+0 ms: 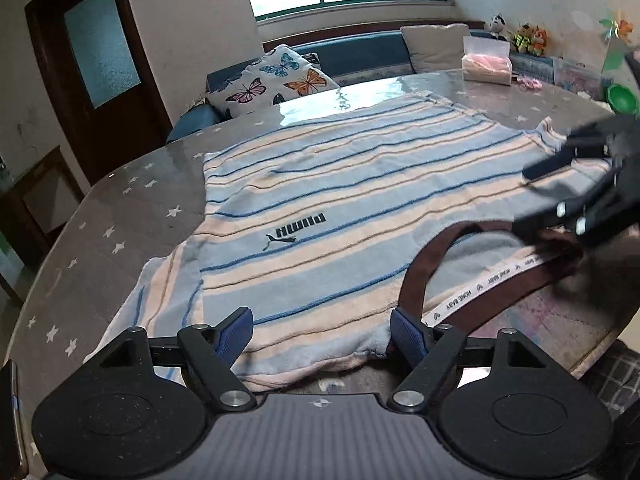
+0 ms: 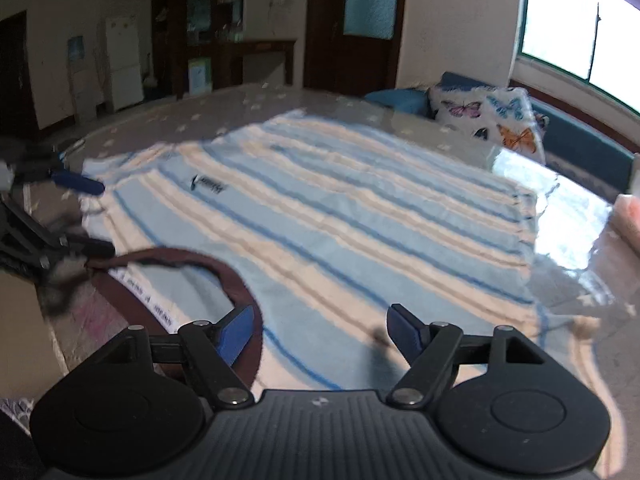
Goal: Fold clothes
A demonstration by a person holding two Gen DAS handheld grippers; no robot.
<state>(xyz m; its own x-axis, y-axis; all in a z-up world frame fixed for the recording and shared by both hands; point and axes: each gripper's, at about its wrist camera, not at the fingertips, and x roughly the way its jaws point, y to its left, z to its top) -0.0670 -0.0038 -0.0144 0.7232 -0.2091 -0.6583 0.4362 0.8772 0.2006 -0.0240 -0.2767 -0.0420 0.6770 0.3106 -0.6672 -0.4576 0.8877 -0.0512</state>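
The bench (image 1: 120,208), a round top with a starred cover under glass, fills most of the room's middle, with a sofa and butterfly cushion (image 1: 272,80) beyond it at about 12 o'clock. Spread flat across the bench is the shirt (image 1: 340,200), striped blue and cream, front side up with its logo showing and no fold in it that I can see; the hem lies toward 12 o'clock and the brown collar (image 1: 420,280) toward 6, near the edge where the person stands. One short sleeve (image 1: 160,304) lies out at about 8 o'clock. The left tool (image 1: 322,330) is released, its blue pads wide apart over the shoulder beside the collar, cloth under them but not pinched. The right tool (image 2: 320,330) is likewise released, hovering over the other shoulder at about 4 o'clock from the collar. So the laying-out looks done, and by my reckoning all the folding is left: sleeves in, sides over, then bottom to top.
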